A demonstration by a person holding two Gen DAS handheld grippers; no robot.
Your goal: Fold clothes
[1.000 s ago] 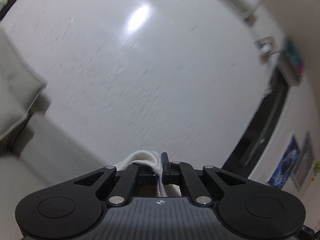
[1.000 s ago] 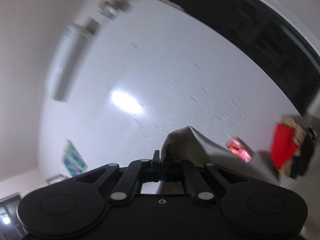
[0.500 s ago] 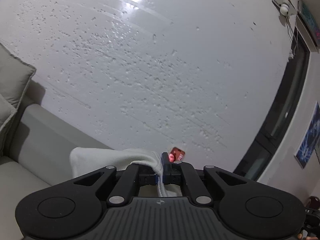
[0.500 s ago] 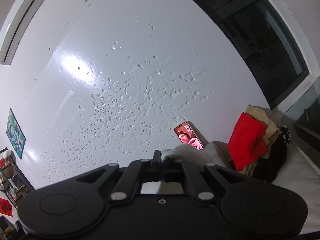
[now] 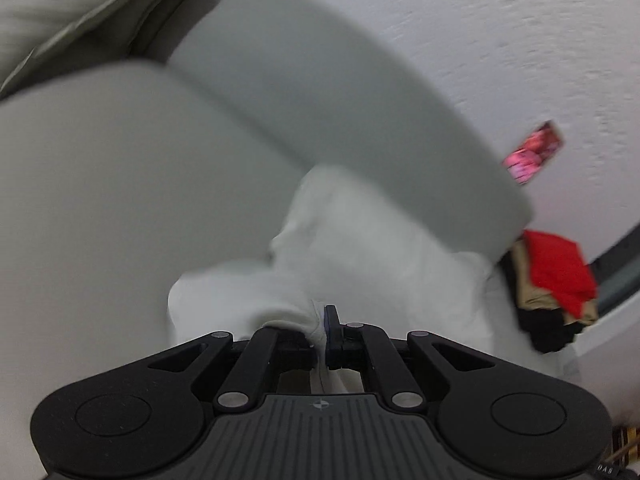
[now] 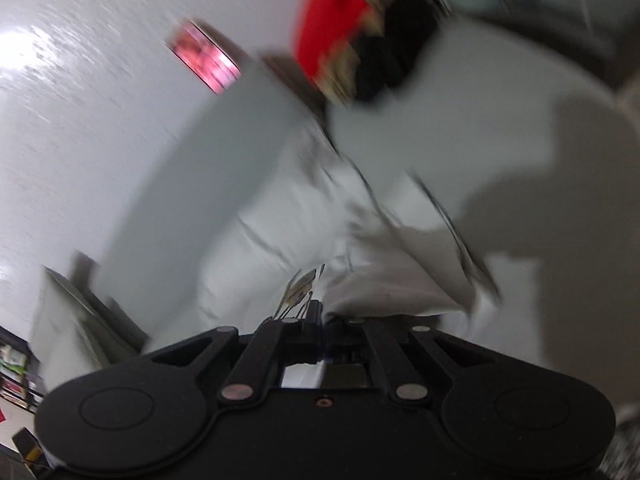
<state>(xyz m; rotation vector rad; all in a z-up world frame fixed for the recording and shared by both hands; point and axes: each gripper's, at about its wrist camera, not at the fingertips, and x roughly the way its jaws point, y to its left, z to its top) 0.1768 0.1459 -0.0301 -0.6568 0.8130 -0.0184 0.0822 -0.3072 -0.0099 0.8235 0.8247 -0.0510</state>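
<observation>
On the sofa: a pale grey upholstered sofa (image 5: 120, 200) fills both blurred views, and the white fabric garment (image 5: 360, 248) sprawls across its seat, centre frame.
Left tool (image 5: 325, 322): clamped tight on a bunched white edge of the garment, bottom centre of the left view.
Right tool (image 6: 318, 312): pinched shut on another edge, right by the sewn-in labels (image 6: 300, 288).
Progress: early, I'd say; the garment is rumpled, spread out, no clean fold showing yet.
Done pile: a stack of red, tan and black clothes (image 5: 556, 280) sits at the right edge, likely finished pieces.
Left to do: lay it flat, smooth it, fold.
Pose: both tools angled downward toward the seat, side by side.
</observation>
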